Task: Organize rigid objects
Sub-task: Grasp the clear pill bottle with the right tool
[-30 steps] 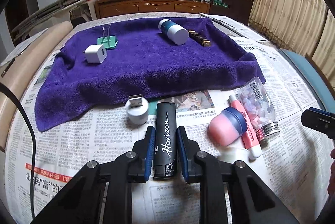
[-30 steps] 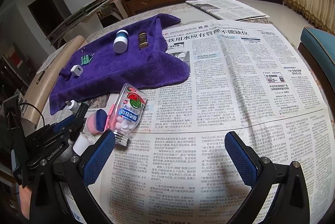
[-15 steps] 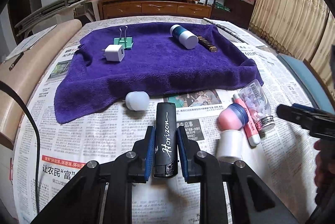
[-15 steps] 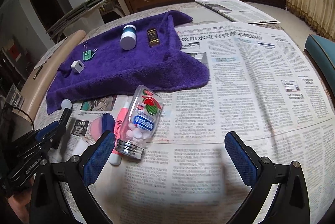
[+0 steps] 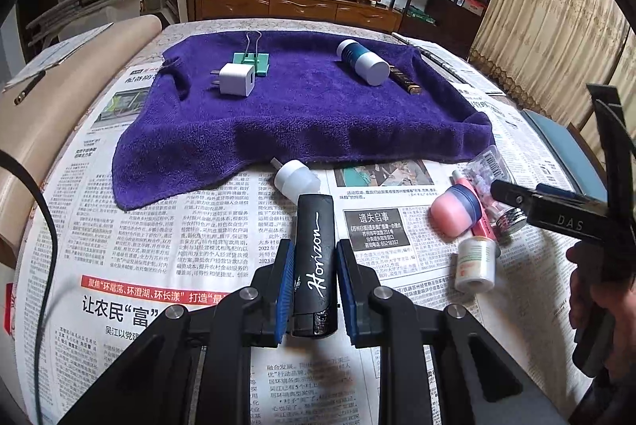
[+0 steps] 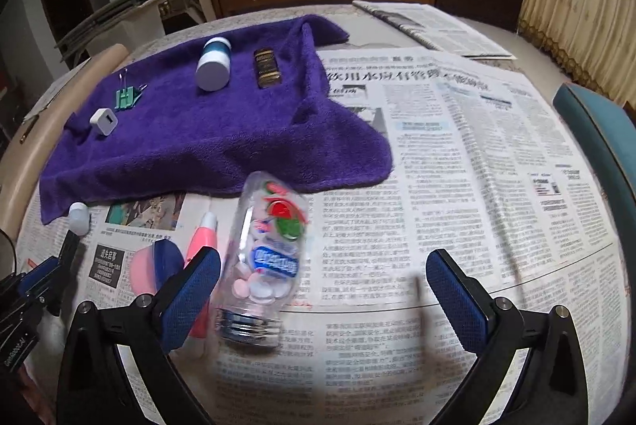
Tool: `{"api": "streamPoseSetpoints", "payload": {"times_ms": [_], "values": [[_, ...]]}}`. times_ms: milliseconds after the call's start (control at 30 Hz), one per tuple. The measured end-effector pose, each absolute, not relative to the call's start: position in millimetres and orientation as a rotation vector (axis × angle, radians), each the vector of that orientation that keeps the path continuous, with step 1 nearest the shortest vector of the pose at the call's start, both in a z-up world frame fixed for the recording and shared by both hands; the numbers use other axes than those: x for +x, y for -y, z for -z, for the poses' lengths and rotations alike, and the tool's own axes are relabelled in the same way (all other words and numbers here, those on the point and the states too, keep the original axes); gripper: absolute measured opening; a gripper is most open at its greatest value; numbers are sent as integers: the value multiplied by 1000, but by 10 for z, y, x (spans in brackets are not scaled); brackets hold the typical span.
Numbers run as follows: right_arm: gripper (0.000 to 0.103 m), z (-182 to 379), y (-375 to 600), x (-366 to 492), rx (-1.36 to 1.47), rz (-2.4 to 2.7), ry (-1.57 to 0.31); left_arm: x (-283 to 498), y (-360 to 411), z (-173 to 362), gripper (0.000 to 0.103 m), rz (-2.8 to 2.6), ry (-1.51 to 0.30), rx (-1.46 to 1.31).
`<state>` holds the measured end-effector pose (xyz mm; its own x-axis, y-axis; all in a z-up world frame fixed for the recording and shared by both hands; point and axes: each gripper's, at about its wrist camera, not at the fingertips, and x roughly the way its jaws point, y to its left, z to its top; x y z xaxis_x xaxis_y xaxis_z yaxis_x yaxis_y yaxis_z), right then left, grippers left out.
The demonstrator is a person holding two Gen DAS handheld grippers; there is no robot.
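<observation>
Fingers of the left gripper pinch a black "Horizon" tube, blue pads pressed to both its sides, low centre of the left wrist view. Tube points up-frame toward a small white cap-shaped piece lying on the newspaper just below the purple towel's near edge.

Right gripper spread wide, pads well apart, nothing between them touched. Clear candy bottle lies on its side on the newspaper, lower centre of the right wrist view, just beside the left-hand pad; metal cap toward the camera; slightly blurred. Pink pen and pink-and-blue capsule left of it, partly behind that pad.

On the towel, upper half of the left wrist view: white charger plug, green binder clip just behind it, white-and-teal bottle on its side, dark lighter-like bar right of the bottle.

Right side of the same view: small white jar on the newspaper, near the capsule. A hand at the right edge.
</observation>
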<state>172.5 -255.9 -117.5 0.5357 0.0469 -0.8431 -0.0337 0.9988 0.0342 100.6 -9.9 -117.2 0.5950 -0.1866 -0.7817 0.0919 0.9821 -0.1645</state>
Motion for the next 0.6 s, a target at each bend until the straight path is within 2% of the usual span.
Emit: {"api": "streamPoseSetpoints", "payload": {"times_ms": [267, 367, 400, 433, 600], "values": [[101, 1301, 2472, 1773, -39, -23, -993, 1013, 31, 1164, 21, 161, -915, -111], [95, 1293, 2451, 1752, -47, -40, -968, 1020, -6, 1159, 21, 149, -911, -112], [89, 1283, 2437, 1744, -51, -48, -963, 1023, -16, 1161, 21, 147, -910, -114], [77, 1270, 2411, 1733, -54, -58, -955, 1025, -26, 1166, 21, 145, -911, -116], [42, 1225, 2284, 1696, -80, -97, -930, 1026, -70, 1202, 21, 140, -925, -124]]}}
